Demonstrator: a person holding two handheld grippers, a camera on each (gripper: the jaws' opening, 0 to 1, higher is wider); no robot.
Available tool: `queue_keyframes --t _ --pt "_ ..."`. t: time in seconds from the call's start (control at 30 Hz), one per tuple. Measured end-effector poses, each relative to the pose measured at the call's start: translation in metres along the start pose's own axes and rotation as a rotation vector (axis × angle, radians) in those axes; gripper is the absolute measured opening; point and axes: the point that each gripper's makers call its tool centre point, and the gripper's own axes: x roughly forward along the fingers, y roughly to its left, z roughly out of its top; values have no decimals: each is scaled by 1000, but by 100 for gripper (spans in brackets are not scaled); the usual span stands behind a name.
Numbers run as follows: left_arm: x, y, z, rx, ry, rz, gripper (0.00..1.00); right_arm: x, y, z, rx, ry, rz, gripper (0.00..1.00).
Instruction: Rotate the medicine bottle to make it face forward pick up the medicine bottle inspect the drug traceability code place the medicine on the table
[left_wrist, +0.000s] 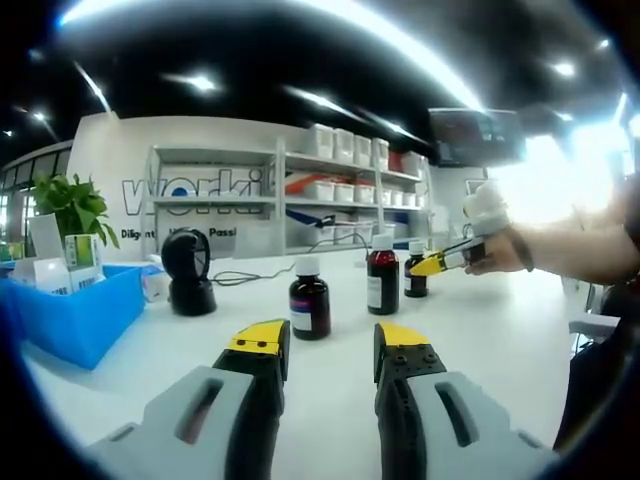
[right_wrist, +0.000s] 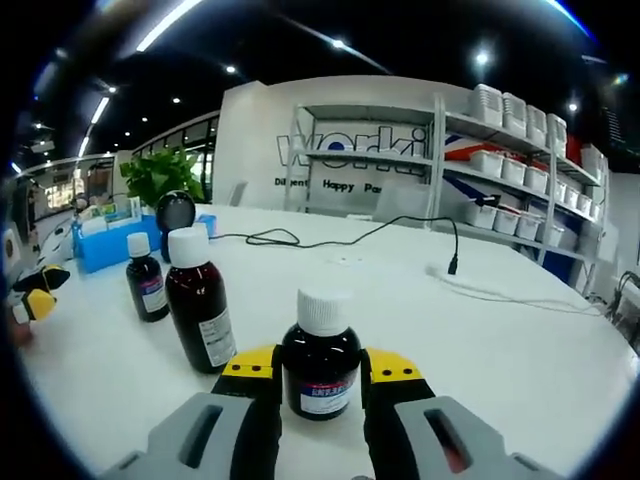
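- Counter (right_wrist: 520, 350): white, lower frame, carries my work.
- Blue bin (left_wrist: 85, 310): left edge, holds boxes.
- Right claw (right_wrist: 320, 365): bottom centre, jaws flanking the small medicine bottle (right_wrist: 320, 365), positioned to turn it; whether clamped, I cannot tell.
- Left claw (left_wrist: 330, 340): bottom centre, apart, idle.

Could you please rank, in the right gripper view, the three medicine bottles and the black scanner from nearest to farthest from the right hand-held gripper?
1. Small bottle, between the right hand-held gripper jaws.
2. Tall bottle, just left.
3. Far small bottle, further left.
4. Black scanner, behind them, by the blue bin.
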Motion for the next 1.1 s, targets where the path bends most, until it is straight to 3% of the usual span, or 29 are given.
queue_keyframes --t 0.13,0.2,0.3,0.43,0.53,0.87,1.1 --pt "0 1 0 -1 -2 2 26 1 -2 0 -3 -7 27 27" --pt "0 1 0 -1 -2 2 26 0 -6 4 26 -30 33 32" --pt "0 1 0 -1 -2 1 26 -3 -7 7 3 -45 44 38" --pt "0 0 0 0 -1 0 26 -9 1 17 0 -86 154 42" --pt "0 0 0 0 -2 1 26 -17 5 28 105 -115 211 46" --pt "1 -2 0 2 0 0 26 -16 -9 47 48 -137 268 49" --pt "0 -3 0 3 1 1 26 -10 9 40 -68 -100 379 52"
